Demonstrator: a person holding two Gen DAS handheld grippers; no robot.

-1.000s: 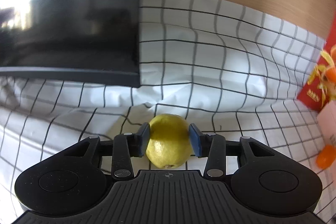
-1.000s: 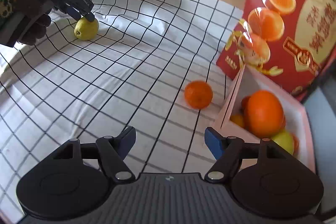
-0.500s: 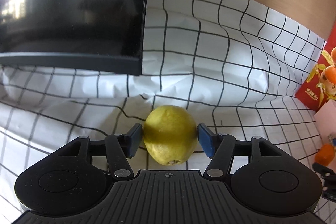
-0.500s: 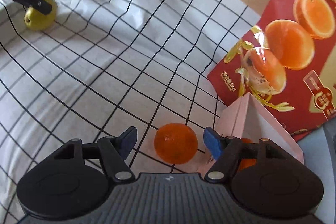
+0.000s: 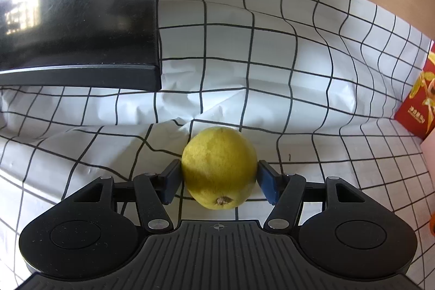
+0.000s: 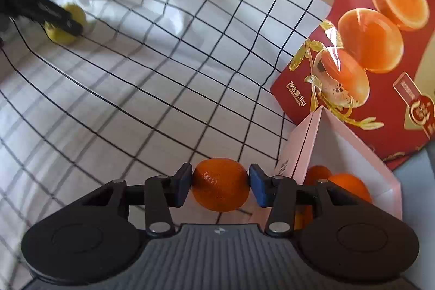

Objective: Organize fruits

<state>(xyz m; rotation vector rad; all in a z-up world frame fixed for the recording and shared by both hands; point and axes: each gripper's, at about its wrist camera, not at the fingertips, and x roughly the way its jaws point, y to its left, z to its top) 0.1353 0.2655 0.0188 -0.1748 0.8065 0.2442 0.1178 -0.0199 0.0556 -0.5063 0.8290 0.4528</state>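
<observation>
The fingers (image 5: 170,182) of the left gripper (image 5: 218,181) press both sides of the yellow lemon (image 5: 219,167) on the checked cloth (image 5: 272,72). The right gripper (image 6: 220,188) clamps the small orange (image 6: 220,188) just beside the pink box (image 6: 301,151).

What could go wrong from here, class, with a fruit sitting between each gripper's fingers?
1. The lemon is round, and only small blue pads of the left gripper flank it; it may roll free.
2. The right gripper brackets the orange right beside the pink box wall; lifting could snag it.
</observation>
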